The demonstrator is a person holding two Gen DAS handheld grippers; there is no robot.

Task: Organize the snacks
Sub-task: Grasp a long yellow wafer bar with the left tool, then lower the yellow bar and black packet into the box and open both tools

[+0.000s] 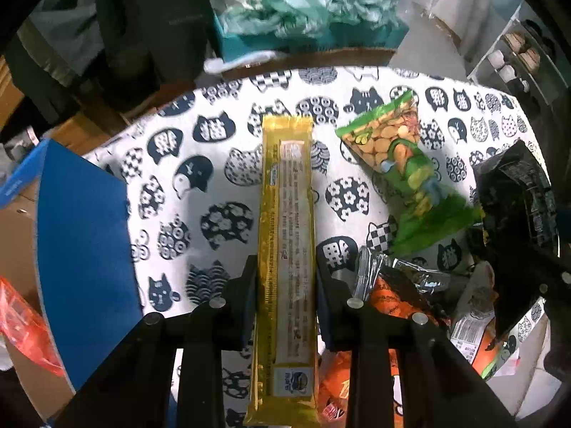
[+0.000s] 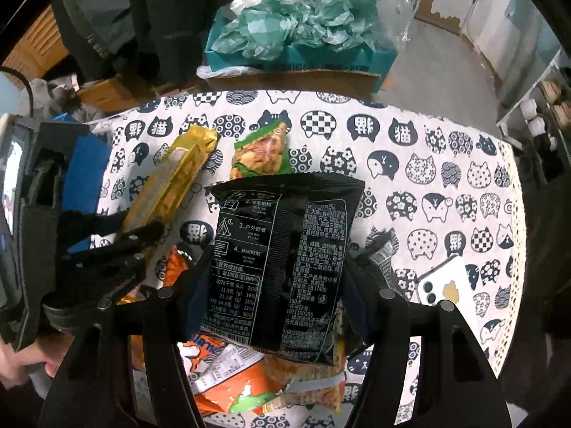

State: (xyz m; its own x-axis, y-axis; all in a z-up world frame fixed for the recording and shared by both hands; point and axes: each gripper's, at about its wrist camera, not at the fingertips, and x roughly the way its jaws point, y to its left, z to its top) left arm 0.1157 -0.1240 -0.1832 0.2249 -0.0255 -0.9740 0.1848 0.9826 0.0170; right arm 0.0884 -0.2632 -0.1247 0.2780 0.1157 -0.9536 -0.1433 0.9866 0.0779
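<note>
My left gripper (image 1: 285, 267) is shut on a long yellow snack pack (image 1: 287, 228) and holds it above the cat-print tablecloth (image 1: 200, 185). The same pack (image 2: 171, 182) and the left gripper (image 2: 142, 235) show at the left of the right wrist view. My right gripper (image 2: 276, 267) is shut on a black snack bag (image 2: 282, 260), lifted over a pile of orange packets (image 2: 249, 378). The black bag (image 1: 514, 192) shows at the right edge of the left wrist view. A green nut bag (image 1: 399, 164) lies on the cloth and shows behind the black bag (image 2: 264, 153).
A blue box (image 1: 82, 249) stands at the left edge. Orange and silver packets (image 1: 396, 296) lie at the lower right. A teal box of crumpled paper (image 2: 303, 35) sits beyond the table. A white phone (image 2: 446, 281) lies on the cloth at the right.
</note>
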